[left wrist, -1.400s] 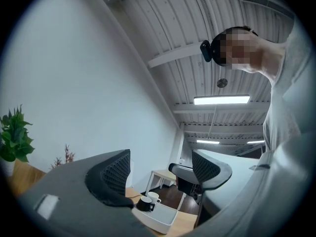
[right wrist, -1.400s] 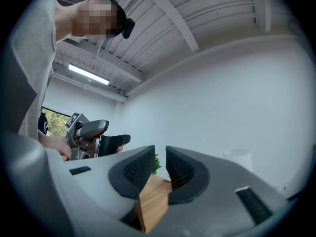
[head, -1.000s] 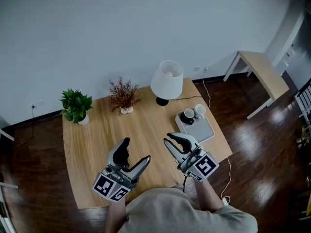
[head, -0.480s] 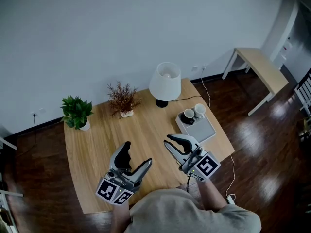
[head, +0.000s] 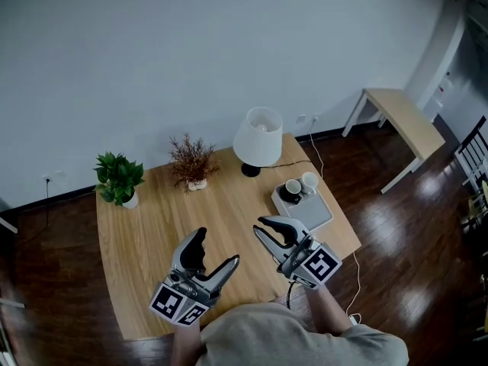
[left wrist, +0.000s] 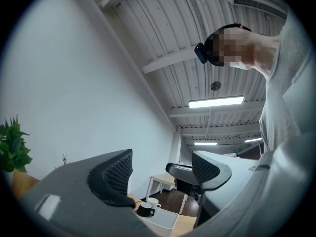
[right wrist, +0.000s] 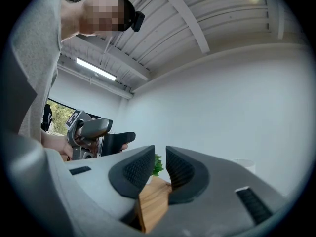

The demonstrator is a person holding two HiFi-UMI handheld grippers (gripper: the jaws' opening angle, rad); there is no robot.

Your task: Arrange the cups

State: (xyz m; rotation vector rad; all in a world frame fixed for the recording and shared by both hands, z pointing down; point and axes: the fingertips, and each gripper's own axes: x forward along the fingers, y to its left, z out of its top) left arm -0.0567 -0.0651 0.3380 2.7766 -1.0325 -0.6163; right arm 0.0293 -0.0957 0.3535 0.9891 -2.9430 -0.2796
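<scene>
A black cup (head: 291, 191) and a white cup (head: 309, 181) stand side by side at the far end of a grey tray (head: 314, 213) on the right of the wooden table (head: 152, 219). My left gripper (head: 216, 248) hovers over the table's near middle, open and empty. Through its jaws the left gripper view shows the black cup (left wrist: 144, 210), the white cup (left wrist: 153, 202) and the tray (left wrist: 167, 220) well ahead. My right gripper (head: 261, 226) is shut on nothing, just short of the tray's near corner. In the right gripper view its jaws (right wrist: 160, 162) stand almost together.
A white lamp (head: 258, 137) stands at the table's far edge, with a dried twig plant (head: 191, 161) and a green potted plant (head: 120, 178) to its left. A small side table (head: 404, 119) stands on the dark floor at right. A cable (head: 358, 269) hangs off the table's right side.
The head view has drifted a little, so the table sits slightly lower-left in the picture. Both grippers keep their places and their jaw states.
</scene>
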